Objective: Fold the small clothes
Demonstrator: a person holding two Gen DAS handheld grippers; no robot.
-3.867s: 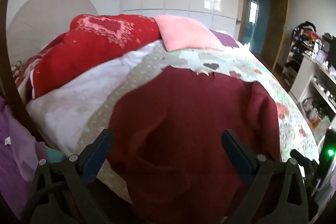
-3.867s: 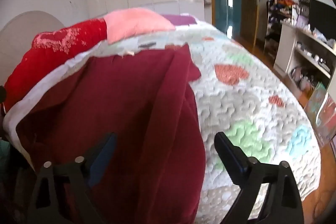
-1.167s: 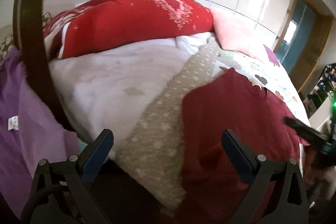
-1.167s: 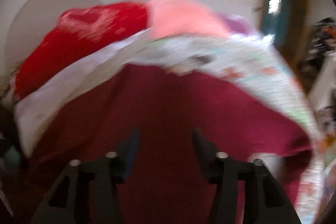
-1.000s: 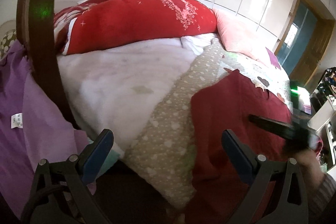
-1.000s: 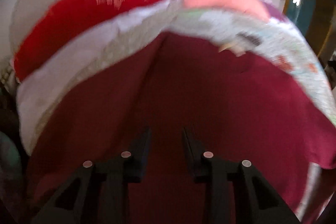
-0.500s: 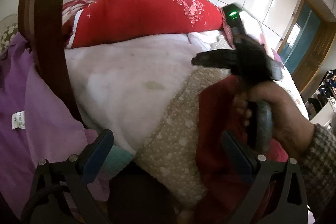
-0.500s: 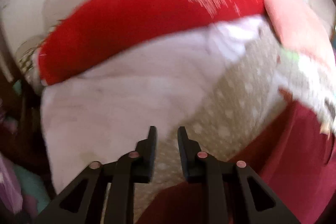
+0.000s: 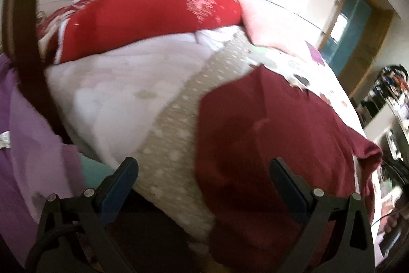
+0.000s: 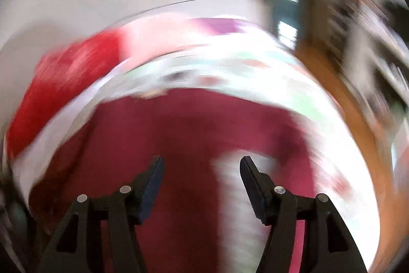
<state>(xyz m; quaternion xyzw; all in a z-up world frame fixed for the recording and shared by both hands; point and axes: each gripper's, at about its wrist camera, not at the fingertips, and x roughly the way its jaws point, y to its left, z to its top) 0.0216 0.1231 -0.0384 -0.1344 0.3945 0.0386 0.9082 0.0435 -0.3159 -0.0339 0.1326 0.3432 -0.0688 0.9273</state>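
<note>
A dark red garment [image 9: 268,145] lies spread on the bed, its lower part hanging over the near edge. In the blurred right wrist view it [image 10: 184,134] fills the middle below the patterned quilt. My left gripper [image 9: 204,170] is open and empty, hovering over the garment's left edge and the beige dotted quilt strip. My right gripper [image 10: 200,168] is open and empty above the garment's lower right part, where a pale patch of quilt shows.
A red quilt [image 9: 143,12] and a pink pillow [image 9: 265,24] lie at the head of the bed. Purple cloth [image 9: 28,145] hangs at the left beside a brown curved frame [image 9: 23,24]. Shelves with clutter [image 9: 388,94] stand at the right.
My right gripper has swung back from the left side of the bed to over the garment and opened wider. It has left the left wrist view. The left view has shifted slightly.
</note>
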